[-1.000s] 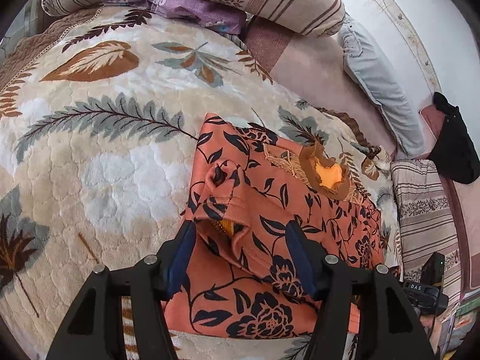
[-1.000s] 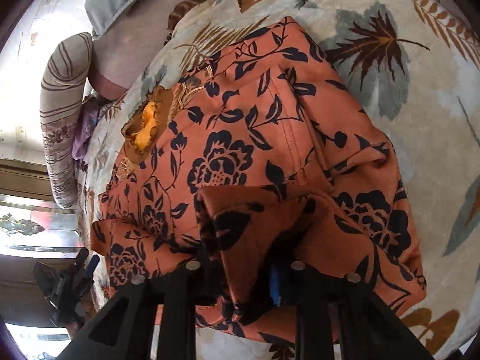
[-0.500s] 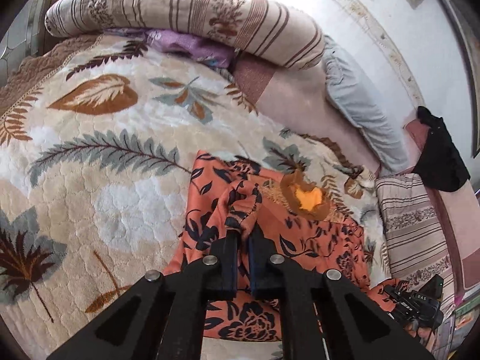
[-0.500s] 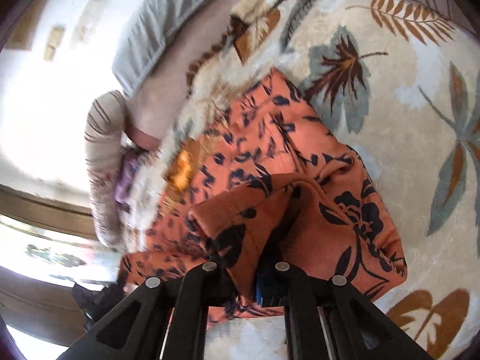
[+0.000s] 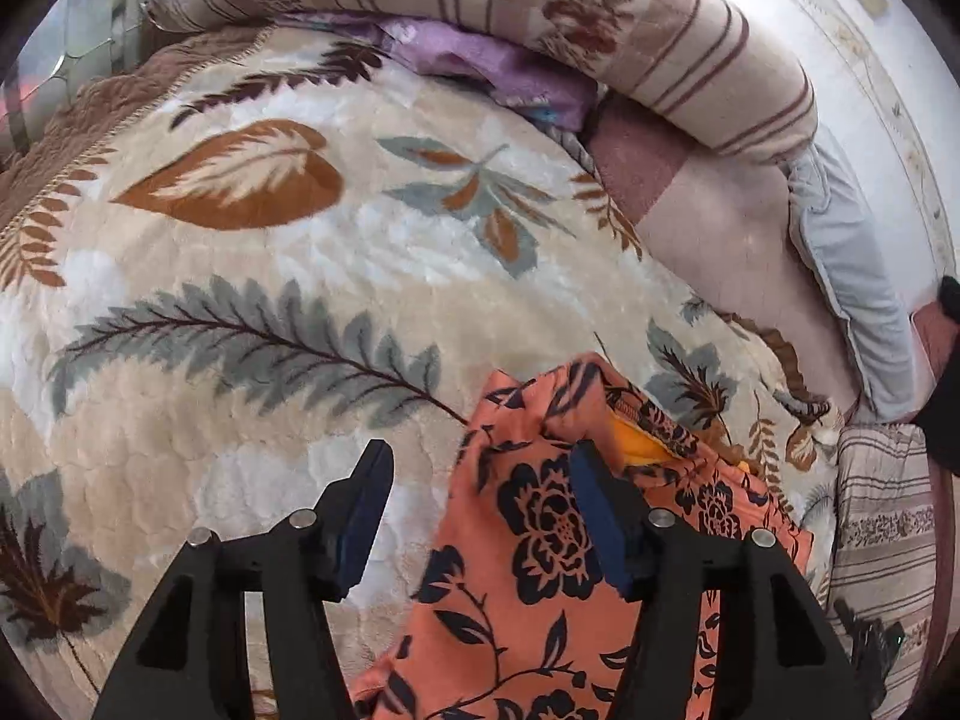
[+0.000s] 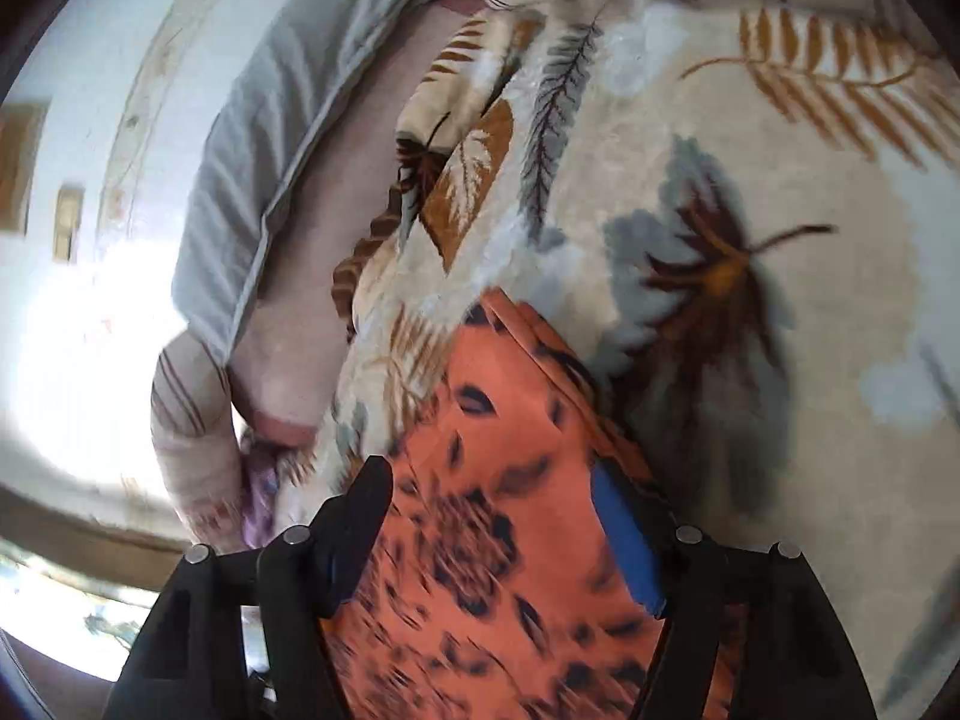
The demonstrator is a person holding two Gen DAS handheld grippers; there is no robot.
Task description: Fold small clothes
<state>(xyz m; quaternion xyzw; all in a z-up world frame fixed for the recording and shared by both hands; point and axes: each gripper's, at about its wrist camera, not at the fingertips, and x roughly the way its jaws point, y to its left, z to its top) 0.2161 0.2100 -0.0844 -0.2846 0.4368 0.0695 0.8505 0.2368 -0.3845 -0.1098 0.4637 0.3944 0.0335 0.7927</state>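
both grippers (image 5: 480, 468) (image 6: 492, 498) gape over blurred, partly cut-off orange garment (image 5: 540, 570).

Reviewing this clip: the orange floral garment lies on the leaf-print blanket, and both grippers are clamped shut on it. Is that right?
Not quite. The garment does lie on the blanket, but neither gripper is clamped. The left wrist view shows the left gripper with fingers spread wide, and the right wrist view shows the right gripper likewise open over the cloth.
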